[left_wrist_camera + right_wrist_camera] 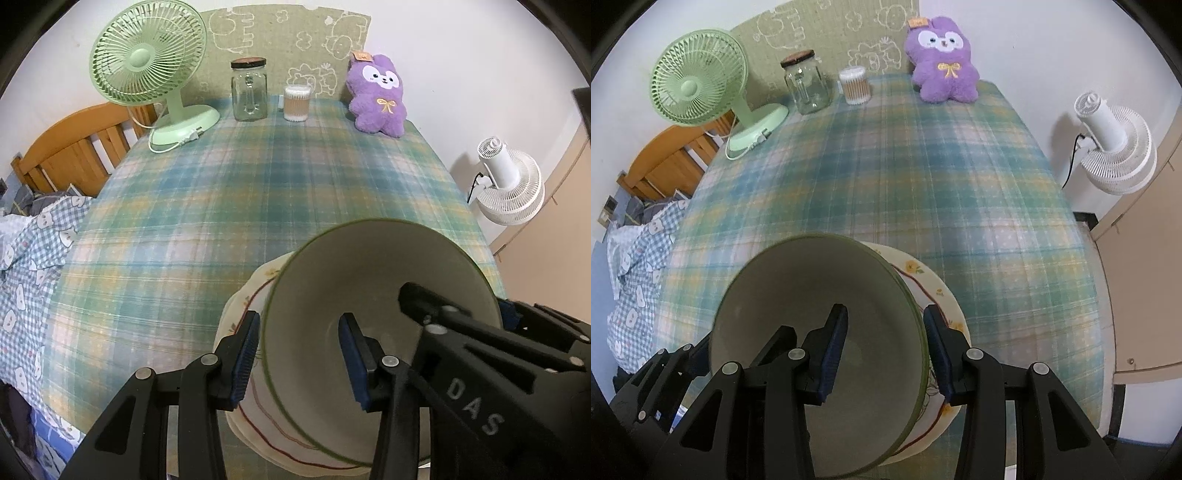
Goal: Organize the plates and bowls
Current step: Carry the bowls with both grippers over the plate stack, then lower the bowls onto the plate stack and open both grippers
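- Green-rimmed bowl (369,302) is sitting over the floral plate (251,295), near the front edge of the plaid table (221,192); both grippers are straddling its rim from opposite sides.
- Step in hand, as I'm reading it: seating or lifting the bowl on the plate stack with two hands. I cannot tell whether its base is resting fully on the plate or hanging just above it.
- Doing it well: keeping both wrists level so the bowl isn't tilting, lowering or raising straight along the plate's centre, and avoiding any sideways drag that would be shoving the plate toward the table edge.
- Releasing, if that's the call, should be happening on both sides together; one side letting go first risks tipping the bowl.
- Left gripper (301,363) is standing partly spread, one pad outside the rim over the plate, one pad (352,363) inside the bowl. A gap is showing between the pads and the wall, so I'm judging it as not clamping, though the fisheye is making that hard to confirm.
- Right gripper (886,354) is mirroring that: inner pad (833,352) inside the bowl, outer pad outside the rim over the plate, partly spread, with a similar gap on the inner side.
- Right gripper's black body is also showing at the far rim in the left wrist view.
- Fan (147,62), jar (249,90) and plush (376,96) are sitting well apart at the back, out of the way.
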Available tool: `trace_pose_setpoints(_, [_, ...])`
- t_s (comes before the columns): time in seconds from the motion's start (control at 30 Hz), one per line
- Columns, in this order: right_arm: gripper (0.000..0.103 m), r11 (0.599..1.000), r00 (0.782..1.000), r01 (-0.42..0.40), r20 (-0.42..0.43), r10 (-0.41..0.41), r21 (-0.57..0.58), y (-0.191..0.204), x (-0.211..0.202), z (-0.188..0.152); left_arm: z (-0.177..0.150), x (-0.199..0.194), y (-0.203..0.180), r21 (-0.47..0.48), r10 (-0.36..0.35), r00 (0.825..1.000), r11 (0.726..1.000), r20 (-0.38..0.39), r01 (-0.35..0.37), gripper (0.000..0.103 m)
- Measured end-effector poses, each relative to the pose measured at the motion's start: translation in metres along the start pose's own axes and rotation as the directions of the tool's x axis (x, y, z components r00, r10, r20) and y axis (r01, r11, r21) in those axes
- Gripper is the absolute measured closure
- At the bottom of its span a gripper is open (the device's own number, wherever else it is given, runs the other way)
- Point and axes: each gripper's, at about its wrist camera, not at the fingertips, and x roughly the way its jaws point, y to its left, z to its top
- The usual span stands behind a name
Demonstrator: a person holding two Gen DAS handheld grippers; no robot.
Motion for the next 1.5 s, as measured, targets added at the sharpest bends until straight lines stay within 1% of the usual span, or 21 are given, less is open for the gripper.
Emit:
trace_pose_setpoints(0.23, [0.056, 1.000, 0.999, 0.012, 0.037, -0.011, -0.016, 0.004, -0.019, 0.002, 0.002, -0.016, 0.003, 0.005, 0.019, 1.000, 1.000, 0.022, -0.019, 0.056])
trace_pose_setpoints(0.27, [0.056, 1.000, 0.999, 0.014, 0.041, -0.013, -0.018, 0.005, -0.022, 0.002, 0.003, -0.019, 0.004, 0.006, 0.023, 0.999, 1.000, 0.025, -0.023, 0.055])
trace_pose_setpoints(0.33, [0.056, 0.999, 0.999, 0.018, 0.047, -0.017, -0.033, 0.008, -0.027, 0.003, 0.004, -0.023, 0.006, 0.006, 0.031, 0.999, 0.999, 0.030, -0.031, 0.044])
trace_pose_setpoints(0.4, [0.056, 0.999, 0.998, 0.024, 0.060, -0.021, -0.040, 0.010, -0.034, 0.003, 0.006, -0.030, 0.008, 0.007, 0.043, 0.998, 0.999, 0.044, -0.043, 0.043])
trace_pose_setpoints(0.43, [0.055, 0.999, 0.997, 0.028, 0.068, -0.025, -0.041, 0.011, -0.038, 0.003, 0.007, -0.034, 0.010, 0.008, 0.045, 0.998, 0.999, 0.051, -0.045, 0.041])
trace_pose_setpoints(0.5, [0.048, 0.999, 0.995, 0.036, 0.090, -0.033, -0.040, 0.014, -0.047, 0.003, 0.008, -0.040, 0.013, 0.012, 0.046, 0.997, 0.999, 0.061, -0.047, 0.036])
trace_pose_setpoints(0.53, [0.043, 0.998, 0.994, 0.040, 0.102, -0.036, -0.038, 0.016, -0.051, 0.003, 0.009, -0.044, 0.016, 0.017, 0.049, 0.996, 0.999, 0.070, -0.050, 0.034])
trace_pose_setpoints(0.57, [0.040, 0.998, 0.992, 0.045, 0.116, -0.040, -0.036, 0.017, -0.055, 0.002, 0.009, -0.046, 0.018, 0.019, 0.051, 0.996, 0.998, 0.076, -0.052, 0.033])
trace_pose_setpoints(0.73, [0.035, 0.997, 0.980, 0.080, 0.186, -0.074, -0.025, 0.034, -0.078, -0.002, 0.013, -0.065, 0.037, 0.044, 0.057, 0.991, 0.997, 0.119, -0.063, 0.026])
trace_pose_setpoints(0.87, [0.035, 0.992, 0.967, 0.123, 0.225, -0.118, -0.007, 0.055, -0.093, -0.008, 0.014, -0.083, 0.061, 0.053, 0.054, 0.987, 0.997, 0.153, -0.063, 0.024])
trace_pose_setpoints(0.9, [0.034, 0.991, 0.963, 0.136, 0.237, -0.131, -0.007, 0.063, -0.098, -0.011, 0.014, -0.089, 0.068, 0.059, 0.055, 0.985, 0.996, 0.166, -0.066, 0.022])
trace_pose_setpoints(0.97, [0.032, 0.990, 0.957, 0.139, 0.258, -0.135, 0.001, 0.073, -0.106, -0.016, 0.012, -0.097, 0.078, 0.073, 0.058, 0.981, 0.995, 0.184, -0.073, 0.020])
trace_pose_setpoints(1.2, [0.029, 0.986, 0.935, 0.148, 0.314, -0.164, 0.075, 0.106, -0.132, -0.040, 0.001, -0.129, 0.121, 0.105, 0.026, 0.970, 0.993, 0.242, -0.052, 0.015])
trace_pose_setpoints(1.37, [0.026, 0.982, 0.915, 0.151, 0.360, -0.182, 0.111, 0.121, -0.150, -0.057, -0.006, -0.146, 0.143, 0.102, 0.016, 0.962, 0.994, 0.274, -0.046, 0.014])
trace_pose_setpoints(1.5, [0.025, 0.983, 0.904, 0.154, 0.388, -0.182, 0.102, 0.128, -0.162, -0.067, -0.013, -0.160, 0.152, 0.089, 0.013, 0.952, 0.995, 0.307, -0.042, 0.011])
